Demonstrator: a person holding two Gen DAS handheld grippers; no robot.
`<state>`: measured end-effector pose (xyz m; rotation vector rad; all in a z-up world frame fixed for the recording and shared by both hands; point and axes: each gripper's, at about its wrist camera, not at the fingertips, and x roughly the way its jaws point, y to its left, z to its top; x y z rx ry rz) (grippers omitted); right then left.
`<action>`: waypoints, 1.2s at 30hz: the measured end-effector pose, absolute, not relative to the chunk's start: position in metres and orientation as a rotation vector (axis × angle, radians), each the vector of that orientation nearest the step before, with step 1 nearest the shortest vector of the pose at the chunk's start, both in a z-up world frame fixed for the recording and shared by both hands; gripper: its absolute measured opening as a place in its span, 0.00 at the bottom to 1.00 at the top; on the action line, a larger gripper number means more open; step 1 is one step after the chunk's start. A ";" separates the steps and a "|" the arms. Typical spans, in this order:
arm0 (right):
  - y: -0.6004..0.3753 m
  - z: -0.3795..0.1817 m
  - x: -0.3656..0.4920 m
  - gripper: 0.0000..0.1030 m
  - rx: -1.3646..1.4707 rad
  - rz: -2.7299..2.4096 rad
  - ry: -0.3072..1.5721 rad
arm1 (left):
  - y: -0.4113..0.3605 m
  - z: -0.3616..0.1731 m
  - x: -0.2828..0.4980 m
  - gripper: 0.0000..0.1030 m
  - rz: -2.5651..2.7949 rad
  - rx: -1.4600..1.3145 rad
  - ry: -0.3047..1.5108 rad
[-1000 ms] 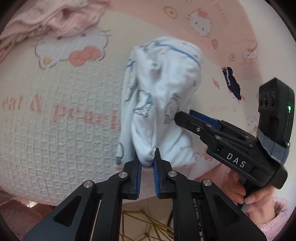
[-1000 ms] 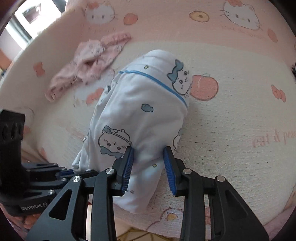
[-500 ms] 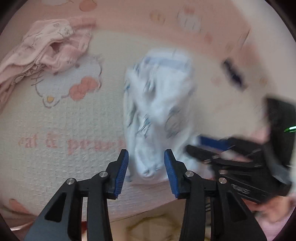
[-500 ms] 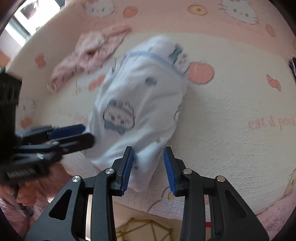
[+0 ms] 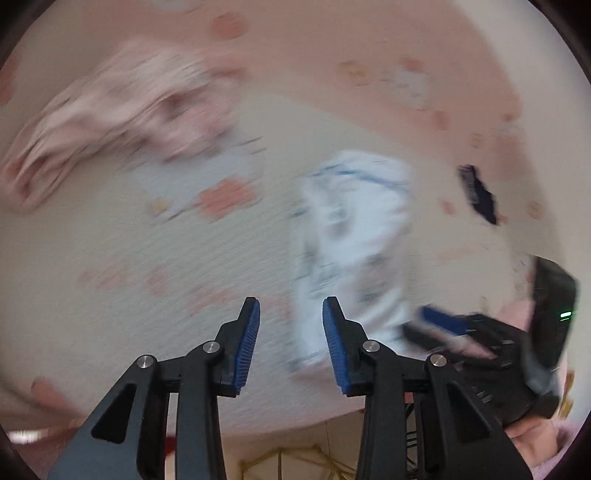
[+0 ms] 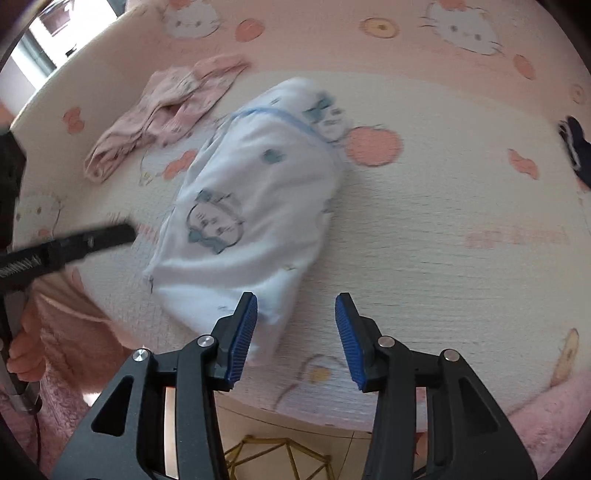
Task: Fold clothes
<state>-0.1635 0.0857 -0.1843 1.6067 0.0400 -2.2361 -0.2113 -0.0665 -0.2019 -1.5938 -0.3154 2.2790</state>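
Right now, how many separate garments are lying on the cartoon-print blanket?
3: a folded white cartoon-print garment in the middle, a crumpled pink garment at far left, and a small dark navy item at the right edge, partly cut off.

We see a cream and pink cartoon-cat blanket [image 6: 443, 229] covering the work surface. Daylight enters through a window [image 6: 48, 26] at the upper left. Below the edge lie pale floor tiles [image 6: 295, 435] and a gold wire frame [image 6: 280, 458].

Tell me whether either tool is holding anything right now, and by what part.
Nothing is held. The left tool and right tool are both open, and the white garment lies free on the blanket.
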 end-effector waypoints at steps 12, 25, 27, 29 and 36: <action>0.120 -0.165 -0.161 0.49 1.668 -2.345 0.104 | -0.094 -0.187 -0.227 0.45 2.405 -1.701 -0.183; 0.099 -0.172 -0.263 0.49 1.544 -2.224 0.136 | -0.050 -0.208 -0.296 0.45 2.388 -1.659 -0.050; 0.096 -0.183 -0.268 0.49 1.550 -2.209 0.096 | -0.064 -0.214 -0.295 0.47 2.411 -1.712 -0.096; 0.093 -0.184 -0.271 0.49 1.541 -2.202 0.075 | -0.082 -0.216 -0.294 0.47 2.443 -1.757 -0.165; 0.094 -0.166 -0.278 0.49 1.492 -2.264 0.061 | -0.101 -0.196 -0.292 0.45 2.489 -1.714 -0.217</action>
